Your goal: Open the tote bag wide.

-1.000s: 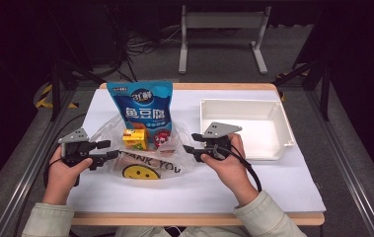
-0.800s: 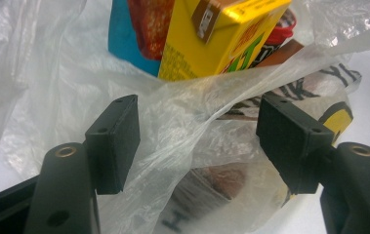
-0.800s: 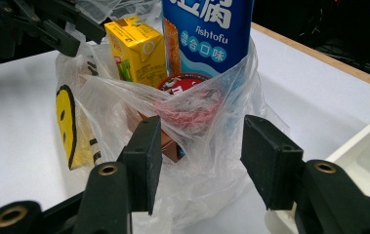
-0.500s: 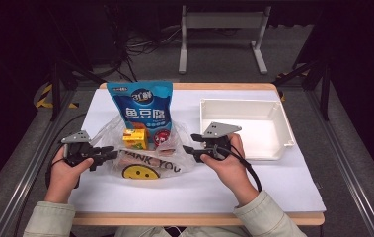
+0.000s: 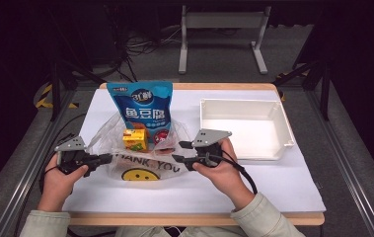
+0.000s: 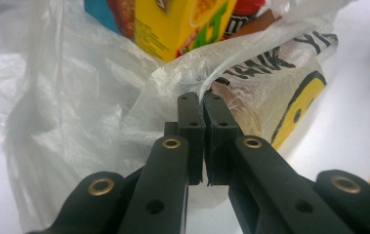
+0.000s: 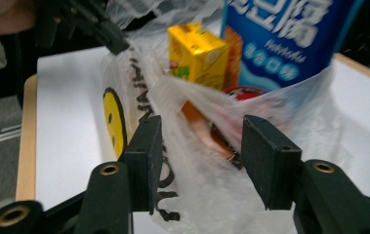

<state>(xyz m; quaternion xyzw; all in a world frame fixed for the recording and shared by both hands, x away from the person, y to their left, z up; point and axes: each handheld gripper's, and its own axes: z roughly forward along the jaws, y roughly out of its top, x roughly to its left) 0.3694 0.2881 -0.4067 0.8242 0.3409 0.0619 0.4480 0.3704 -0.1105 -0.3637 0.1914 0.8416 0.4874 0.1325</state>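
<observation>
Bag-opening time on the counter

Left tool [image 6: 203,105] has just closed, pinching the plastic bag [image 5: 140,165] rim as an anchor; right tool [image 7: 199,146] gapes half-wide around the opposite rim, probably to spread it.

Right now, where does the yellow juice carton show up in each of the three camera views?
High view: yellow juice carton at centre left, inside the plastic bag, before the blue pouch.
Left gripper view: top centre, above the jaws shut on the bag's edge.
Right gripper view: upper middle, left of the blue pouch.
Shared landmark: the bag's smiley face.
</observation>
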